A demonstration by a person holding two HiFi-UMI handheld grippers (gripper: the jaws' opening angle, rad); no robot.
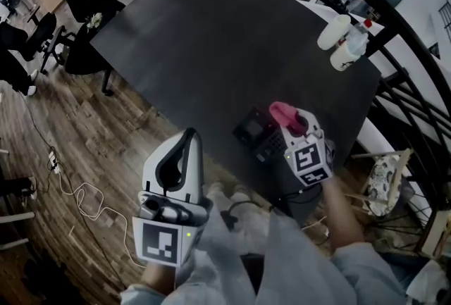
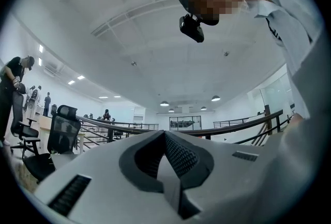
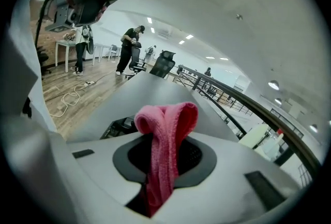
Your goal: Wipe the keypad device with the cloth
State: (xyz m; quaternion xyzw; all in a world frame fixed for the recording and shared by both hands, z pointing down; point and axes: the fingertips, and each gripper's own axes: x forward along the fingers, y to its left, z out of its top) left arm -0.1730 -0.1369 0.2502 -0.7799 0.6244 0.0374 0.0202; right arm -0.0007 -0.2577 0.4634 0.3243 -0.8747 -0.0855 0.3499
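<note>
- Right gripper view shows the right gripper [image 3: 164, 158] with its jaws pinching a pink cloth [image 3: 166, 124]. A folded loop of it stands proud of the tips and the rest trails back between the jaws.
- The left gripper [image 2: 166, 153] has its jaws pressed together with nothing between them. Its own view looks up at the ceiling, so it points away from the work. From the head view it hangs close to the person's body, off the table's near edge.
- The keypad device [image 1: 255, 133] is a dark unit lying near the near edge of the dark table [image 1: 211, 43]. It sits just beside and partly under the right gripper. The cloth loop is over its right side, but no view settles whether the cloth is touching it.
- The step in hand looks like bringing the cloth down for the wipe. Only the soft loop should meet the keys, so the gripper is best tilted to keep the hard jaw tips off them.
- Pressure should be light and the strokes short and flat, because the device sits loose near the edge and could slide.
- The empty left gripper could come over to brace the device's far side.
- Two bottles [image 1: 344, 43] stand well apart at the far right corner, out of the stroke's way.
</note>
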